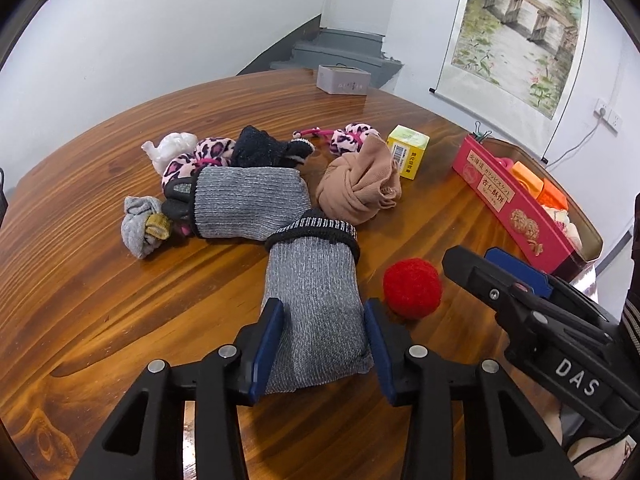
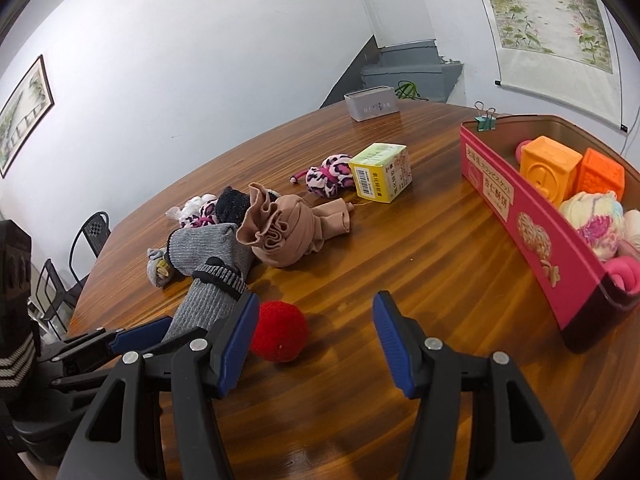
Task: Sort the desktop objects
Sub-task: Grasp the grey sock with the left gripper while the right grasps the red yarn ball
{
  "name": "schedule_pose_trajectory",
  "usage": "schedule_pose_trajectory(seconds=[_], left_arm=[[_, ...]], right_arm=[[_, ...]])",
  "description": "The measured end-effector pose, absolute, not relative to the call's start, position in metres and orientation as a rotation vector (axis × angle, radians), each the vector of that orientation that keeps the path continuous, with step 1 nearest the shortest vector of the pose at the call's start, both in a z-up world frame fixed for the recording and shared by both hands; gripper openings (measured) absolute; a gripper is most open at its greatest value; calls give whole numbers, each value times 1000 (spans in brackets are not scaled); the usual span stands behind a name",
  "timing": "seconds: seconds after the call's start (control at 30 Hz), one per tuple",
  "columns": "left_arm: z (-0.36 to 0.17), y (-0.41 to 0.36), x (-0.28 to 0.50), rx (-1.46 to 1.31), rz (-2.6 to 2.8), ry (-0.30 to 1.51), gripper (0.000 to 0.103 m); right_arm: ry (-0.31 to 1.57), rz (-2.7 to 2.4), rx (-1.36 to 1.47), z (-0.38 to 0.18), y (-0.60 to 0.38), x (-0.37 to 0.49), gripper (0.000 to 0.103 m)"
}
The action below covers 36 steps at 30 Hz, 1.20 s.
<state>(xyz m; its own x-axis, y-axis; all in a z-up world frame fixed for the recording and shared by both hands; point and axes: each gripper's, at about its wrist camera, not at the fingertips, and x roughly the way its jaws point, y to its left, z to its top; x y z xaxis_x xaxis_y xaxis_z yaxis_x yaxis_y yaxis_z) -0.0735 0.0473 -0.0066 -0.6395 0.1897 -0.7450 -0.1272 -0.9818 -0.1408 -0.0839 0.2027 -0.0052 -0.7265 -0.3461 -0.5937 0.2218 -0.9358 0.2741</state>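
Grey ribbed sock (image 1: 316, 312) lay between the left gripper (image 1: 324, 340) pads, apparently clamped on it. Red felt ball (image 2: 279, 330) sat just beside the right gripper (image 2: 316, 340), whose jaws stood apart, holding nothing.

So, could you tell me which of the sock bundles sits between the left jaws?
The long grey ribbed sock with the black-and-white striped cuff. The tan knotted bundle and small grey-and-yellow bundle lie farther off, untouched.
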Motion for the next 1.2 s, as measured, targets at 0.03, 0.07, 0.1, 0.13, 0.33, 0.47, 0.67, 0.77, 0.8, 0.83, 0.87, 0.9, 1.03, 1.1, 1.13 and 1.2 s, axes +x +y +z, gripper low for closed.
schedule_pose_trajectory(seconds=[0.03,0.07,0.1,0.13,0.33,0.47,0.67,0.77,0.8,0.83,0.87,0.9,1.03,1.1,1.13,1.2], left_arm=[[-7,48,-74,-1234,2695,-109,43],[-8,48,-74,-1231,2697,-104,43],[-10,49,-75,-1228,2699,-98,43],[-11,49,-75,-1229,2698,-96,43],[-9,42,-73,-1228,2702,-139,34],[1,32,-65,-1205,2737,-166,23],[14,16,-48,-1170,2793,-182,19],[14,11,-42,-1177,2796,-179,19],[12,11,-41,-1183,2794,-178,19],[11,11,-41,-1191,2789,-177,19],[9,11,-40,-1199,2784,-175,19],[7,11,-40,-1205,2773,-177,19],[4,16,-39,-1214,2741,-174,26],[2,18,-39,-1226,2740,-171,37],[0,19,-39,-1234,2747,-167,55],[-4,19,-40,-1248,2757,-164,64]], right_arm=[[-266,-2650,967,-5,203,-84,63],[-267,-2649,970,-5,203,-85,63],[-268,-2648,972,-5,203,-85,63],[-269,-2647,974,-5,203,-85,63],[-288,-2622,1007,-9,205,-89,63],[-270,-2610,996,-10,200,-88,63],[-251,-2584,1006,-11,195,-88,63],[-245,-2574,1011,-12,193,-89,63],[-243,-2571,1014,-12,192,-89,63],[-242,-2568,1018,-13,192,-89,63],[-241,-2567,1020,-13,191,-89,63],[-241,-2567,1022,-13,191,-89,63],[-241,-2570,1019,-13,191,-89,63],[-240,-2570,1020,-13,191,-89,63],[-238,-2570,1020,-13,191,-89,63],[-231,-2566,1018,-13,190,-89,63]])
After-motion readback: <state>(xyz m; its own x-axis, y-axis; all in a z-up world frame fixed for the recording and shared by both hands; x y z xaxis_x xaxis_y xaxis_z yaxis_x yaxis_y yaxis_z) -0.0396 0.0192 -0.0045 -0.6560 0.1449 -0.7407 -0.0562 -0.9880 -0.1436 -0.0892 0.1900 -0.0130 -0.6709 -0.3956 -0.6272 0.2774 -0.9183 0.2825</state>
